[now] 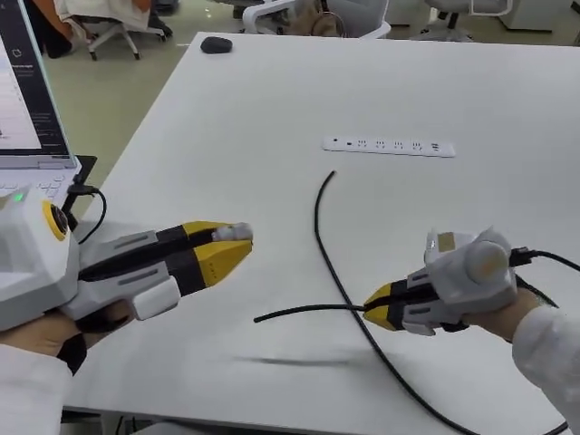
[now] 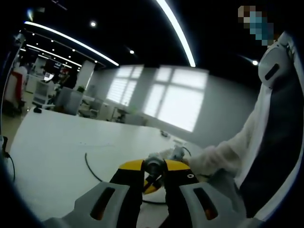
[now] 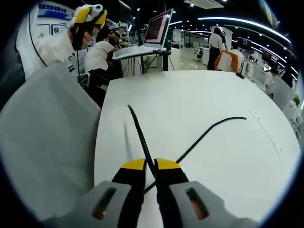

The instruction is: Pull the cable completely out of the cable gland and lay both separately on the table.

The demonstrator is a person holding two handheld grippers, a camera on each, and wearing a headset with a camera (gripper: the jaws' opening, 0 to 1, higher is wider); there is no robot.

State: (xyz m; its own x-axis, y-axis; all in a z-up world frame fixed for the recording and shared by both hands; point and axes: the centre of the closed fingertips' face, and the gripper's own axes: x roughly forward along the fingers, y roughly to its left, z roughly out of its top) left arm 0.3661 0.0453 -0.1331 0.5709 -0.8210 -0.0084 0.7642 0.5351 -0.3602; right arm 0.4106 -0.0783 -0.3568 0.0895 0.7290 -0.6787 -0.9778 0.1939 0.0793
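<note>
My left gripper (image 1: 237, 245) hovers over the table's left side, shut on a small pale cable gland (image 1: 232, 233). In the left gripper view the gland (image 2: 153, 164) sits pinched between the yellow jaws. The black cable (image 1: 319, 213) is free of the gland and curves across the white table (image 1: 272, 109) from near the power strip to the front edge. My right gripper (image 1: 370, 310) is shut on the cable near one end, and a short tail (image 1: 290, 314) sticks out to the left above the table. In the right gripper view the cable (image 3: 137, 128) crosses between the shut jaws.
A white power strip (image 1: 388, 146) lies beyond the cable. A black mouse (image 1: 216, 44) rests at the far edge. An open laptop (image 1: 27, 109) with a plugged-in lead stands on the left. Office chairs stand behind the table.
</note>
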